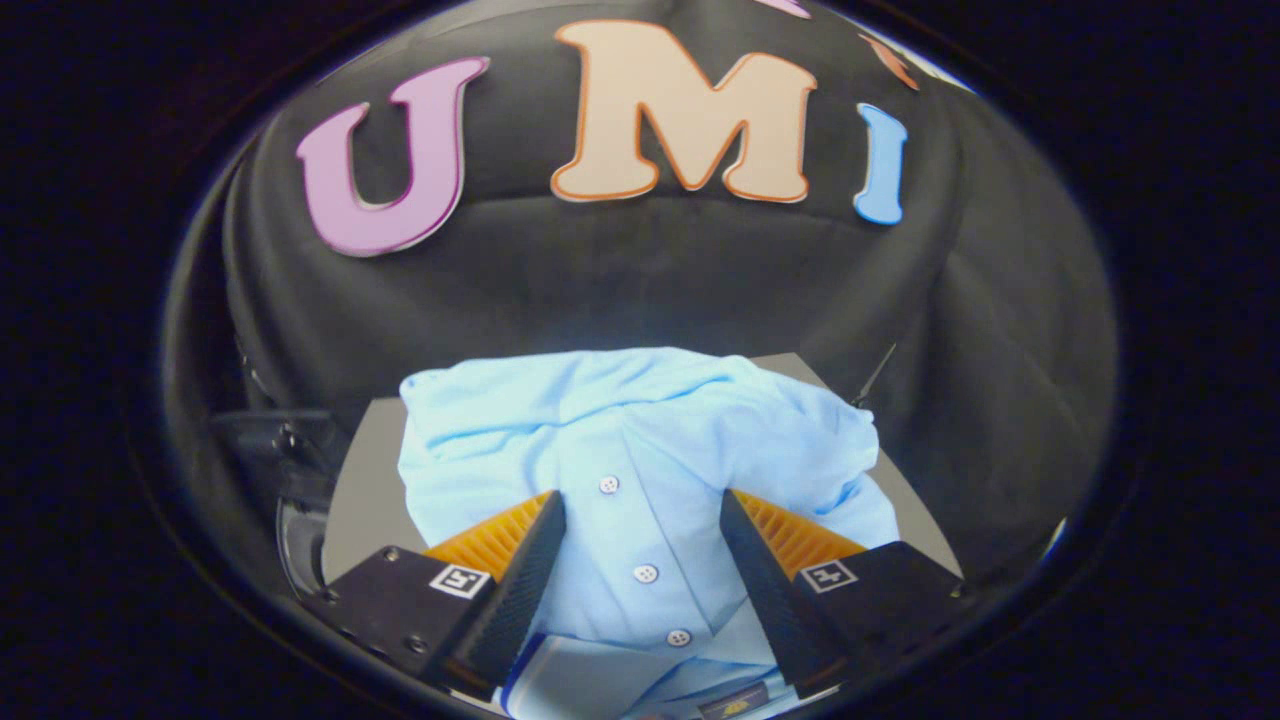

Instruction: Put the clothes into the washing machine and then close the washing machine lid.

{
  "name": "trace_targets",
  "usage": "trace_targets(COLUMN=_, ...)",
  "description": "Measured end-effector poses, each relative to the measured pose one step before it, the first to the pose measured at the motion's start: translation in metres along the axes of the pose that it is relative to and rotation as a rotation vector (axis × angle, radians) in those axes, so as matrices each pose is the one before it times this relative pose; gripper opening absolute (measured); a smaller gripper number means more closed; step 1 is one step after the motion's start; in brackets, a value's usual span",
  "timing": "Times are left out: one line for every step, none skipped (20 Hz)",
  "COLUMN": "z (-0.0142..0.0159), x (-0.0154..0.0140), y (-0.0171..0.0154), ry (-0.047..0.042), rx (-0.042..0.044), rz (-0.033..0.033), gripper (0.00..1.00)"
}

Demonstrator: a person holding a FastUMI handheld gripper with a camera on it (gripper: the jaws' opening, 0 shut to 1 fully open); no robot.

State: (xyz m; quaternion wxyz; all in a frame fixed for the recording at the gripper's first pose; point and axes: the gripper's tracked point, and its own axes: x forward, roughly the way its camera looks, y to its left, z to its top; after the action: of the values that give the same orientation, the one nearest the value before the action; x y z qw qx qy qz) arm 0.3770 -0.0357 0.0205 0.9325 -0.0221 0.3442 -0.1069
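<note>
A light blue button-up shirt (640, 440) lies crumpled on a grey surface (365, 490), its button placket running straight between my fingers. My gripper (640, 512) is open, its two fingers (530, 560) set wide apart just above the shirt, one on each side of the placket. The collar end of the shirt, with a small label, lies closest to me under the fingers. Whether the fingertips touch the cloth I cannot tell.
Black cloth hangs as the booth's wall right behind the shirt. To the left of the grey surface sits a dark object (270, 440) with a curved dark rim (295, 545) below it. The grey surface's far right corner (800, 365) peeks out behind the shirt.
</note>
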Motion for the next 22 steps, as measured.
trace_targets(z=-0.00149, x=0.00025, y=-0.00038, ry=-0.00404, rx=-0.01127, rz=-0.00273, gripper=0.95)
trace_targets(z=0.00112, x=0.00403, y=0.00034, ry=-0.00723, rx=-0.02711, rz=0.00424, gripper=0.91)
trace_targets(z=-0.00002, x=0.00185, y=0.00285, ry=-0.00672, rx=0.00029, rz=0.02083, gripper=0.87)
trace_targets(z=-0.00068, x=0.00015, y=0.00182, ry=-0.01276, rx=0.03431, rz=0.00295, gripper=0.76)
trace_targets(z=0.00412, x=0.00137, y=0.00017, ry=-0.01772, rx=0.01374, rz=0.00138, gripper=0.64)
trace_targets(z=-0.00326, x=-0.00057, y=-0.00393, ry=0.00698, rx=0.01186, rz=-0.00282, gripper=0.53)
trace_targets(z=0.00179, x=-0.00308, y=-0.00099, ry=-0.00930, rx=0.01922, rz=-0.00881, gripper=0.41)
trace_targets(z=-0.00125, x=-0.00081, y=0.00002, ry=-0.00042, rx=0.00398, rz=-0.00171, gripper=0.30)
trace_targets(z=-0.00072, x=-0.00164, y=0.00038, ry=0.00141, rx=-0.00536, rz=-0.00413, gripper=0.21)
trace_targets(z=-0.00232, x=-0.00117, y=0.00050, ry=0.00013, rx=-0.01204, rz=-0.00339, gripper=0.19)
trace_targets(z=0.00036, x=0.00142, y=-0.00070, ry=-0.00209, rx=-0.00572, rz=-0.00464, gripper=0.16)
trace_targets(z=-0.00121, x=-0.00039, y=0.00055, ry=0.00243, rx=0.00091, rz=-0.00323, gripper=0.16)
trace_targets(z=0.00076, x=-0.00270, y=0.00160, ry=-0.00550, rx=-0.00699, rz=0.00994, gripper=0.12)
trace_targets(z=-0.00018, x=0.00106, y=0.00032, ry=-0.00495, rx=0.00346, rz=0.01027, gripper=0.12)
trace_targets(z=0.00209, x=-0.00318, y=0.00029, ry=-0.01427, rx=0.00209, rz=0.00655, gripper=0.10)
trace_targets(z=0.00206, x=0.00092, y=-0.00260, ry=-0.01371, rx=0.00865, rz=-0.00883, gripper=0.10)
trace_targets(z=-0.00062, x=-0.00256, y=0.00156, ry=-0.00407, rx=-0.00386, rz=0.00296, gripper=0.06)
trace_targets(z=0.00045, x=-0.00201, y=0.00496, ry=-0.00755, rx=-0.01504, rz=0.01804, gripper=0.05)
trace_targets(z=0.00393, x=-0.00049, y=-0.00147, ry=-0.02016, rx=-0.00912, rz=0.00883, gripper=0.04)
trace_targets(z=0.00858, x=0.00094, y=-0.00256, ry=-0.04910, rx=-0.00110, rz=-0.00007, gripper=0.04)
trace_targets(z=0.00882, x=0.00047, y=0.00158, ry=-0.05463, rx=0.01321, rz=0.00725, gripper=0.04)
trace_targets(z=0.00147, x=0.00045, y=0.00364, ry=-0.02190, rx=0.01544, rz=0.01980, gripper=0.03)
